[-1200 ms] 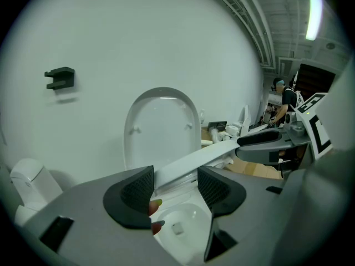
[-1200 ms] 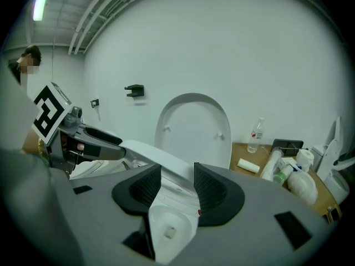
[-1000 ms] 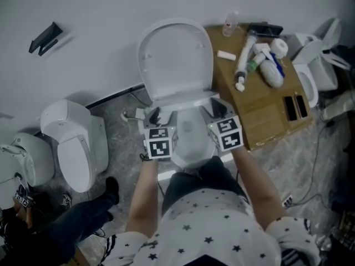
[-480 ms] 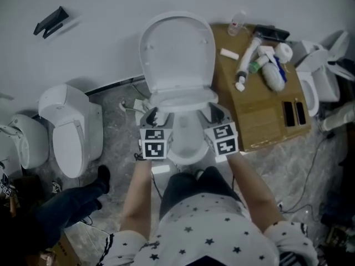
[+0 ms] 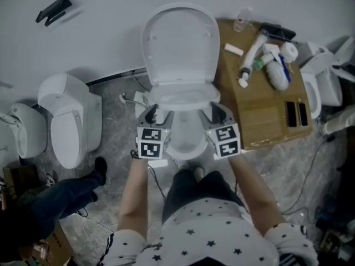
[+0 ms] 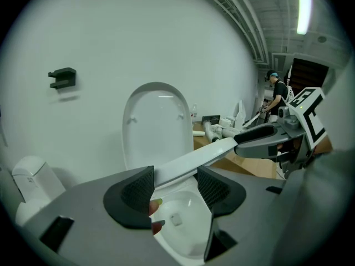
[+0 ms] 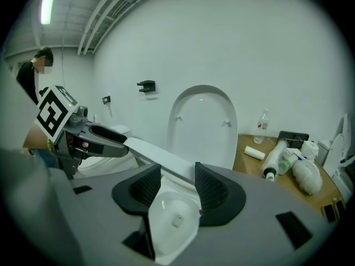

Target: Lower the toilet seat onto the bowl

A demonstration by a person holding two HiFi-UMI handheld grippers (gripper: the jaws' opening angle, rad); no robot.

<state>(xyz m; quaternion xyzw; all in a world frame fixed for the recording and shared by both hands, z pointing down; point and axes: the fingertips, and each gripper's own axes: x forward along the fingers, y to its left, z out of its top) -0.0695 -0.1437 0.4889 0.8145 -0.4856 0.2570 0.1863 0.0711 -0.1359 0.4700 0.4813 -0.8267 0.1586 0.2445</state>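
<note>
White wall (image 5: 105, 32) behind, toilet seat (image 5: 182, 97) tilted, front toward person (image 5: 205, 220), left gripper (image 5: 156, 115), right gripper (image 5: 217, 113) clamping its sides.

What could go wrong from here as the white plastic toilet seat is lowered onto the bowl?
1. The white plastic toilet seat hangs above the white ceramic bowl, clamped by the left gripper and the right gripper; a slip could slam it down.
2. Lowering the two sides unevenly might twist its hinge.
</note>
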